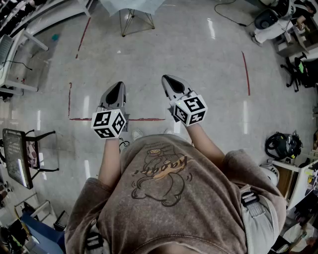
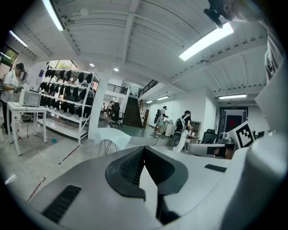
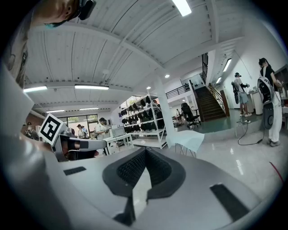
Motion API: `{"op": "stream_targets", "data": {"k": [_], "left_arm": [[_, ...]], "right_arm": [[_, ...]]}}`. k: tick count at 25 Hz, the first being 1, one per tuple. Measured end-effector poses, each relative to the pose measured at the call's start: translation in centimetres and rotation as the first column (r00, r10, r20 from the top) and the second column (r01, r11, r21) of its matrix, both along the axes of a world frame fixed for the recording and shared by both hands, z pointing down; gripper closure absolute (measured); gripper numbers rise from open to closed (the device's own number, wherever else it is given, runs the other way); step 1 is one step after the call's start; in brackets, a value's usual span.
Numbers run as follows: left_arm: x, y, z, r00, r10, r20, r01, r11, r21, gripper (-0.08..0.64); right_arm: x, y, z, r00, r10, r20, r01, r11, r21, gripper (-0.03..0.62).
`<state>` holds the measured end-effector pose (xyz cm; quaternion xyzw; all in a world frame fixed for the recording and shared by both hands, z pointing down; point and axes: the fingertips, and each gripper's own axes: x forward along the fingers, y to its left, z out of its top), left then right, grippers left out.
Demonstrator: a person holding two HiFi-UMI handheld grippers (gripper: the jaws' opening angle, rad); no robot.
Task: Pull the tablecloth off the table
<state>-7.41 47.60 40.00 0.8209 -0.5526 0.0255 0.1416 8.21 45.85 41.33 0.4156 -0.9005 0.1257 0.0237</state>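
The small table under a pale blue tablecloth [image 1: 131, 7] stands far ahead at the top edge of the head view. It also shows in the distance as the tablecloth [image 2: 110, 134] in the left gripper view and the tablecloth [image 3: 186, 140] in the right gripper view. My left gripper [image 1: 118, 86] and right gripper [image 1: 166, 78] are held side by side in front of the person's chest, pointing toward the table and well short of it. Both have their jaws together with nothing between them, as seen on the left gripper [image 2: 144, 148] and the right gripper [image 3: 146, 150].
Red tape lines [image 1: 119, 119] mark the glossy floor between me and the table. A black mesh chair [image 1: 19, 157] stands at the left, coiled black gear [image 1: 282, 145] at the right. White shelving [image 2: 67, 103] and several people stand far off.
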Motion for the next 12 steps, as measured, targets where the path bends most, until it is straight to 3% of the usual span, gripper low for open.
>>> {"op": "stream_targets", "data": {"k": [12], "left_arm": [[3.9,-0.7,0.1,0.999,-0.049,0.013,0.049,0.999,0.024,0.541]], "right_arm": [[5.3,-1.2,0.7,0.999,-0.013,0.039,0.013,1.0,0.001,0.588]]}}
